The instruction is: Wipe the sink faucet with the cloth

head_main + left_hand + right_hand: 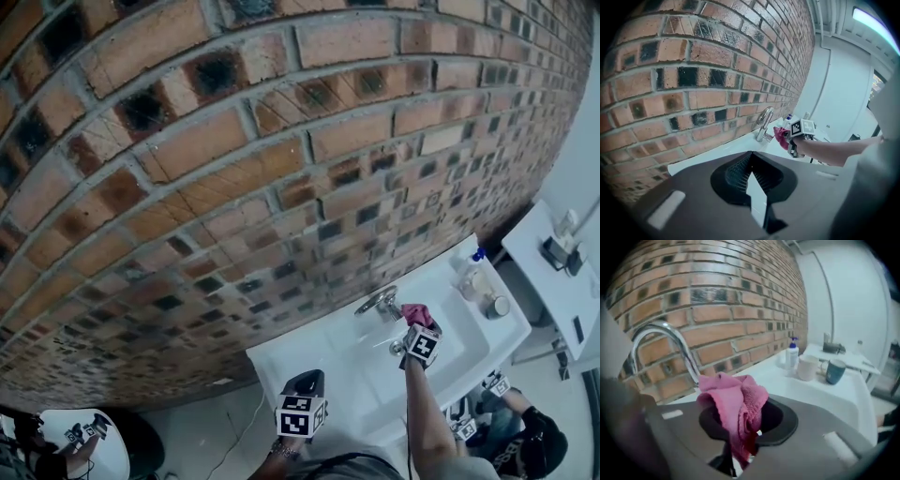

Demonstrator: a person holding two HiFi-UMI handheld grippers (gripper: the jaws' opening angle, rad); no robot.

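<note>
Setting: red-brown brick wall [234, 187] behind a white ceramic sink [337, 361].
Cloth: bunched pink terry cloth [733, 401] clamped in the right gripper [740, 458], just beside the curved chrome faucet [656, 326]; contact unclear.
Left gripper [751, 180]: jaws together, empty, well apart.
Risk: the loose bunch may snag on the spout and pull free.

Left gripper [750, 174], right gripper [740, 451]: I see matte dark-grey shells, each topped by a white cube [297, 416] with black square markers. Forearms [424, 412] bare.
</note>
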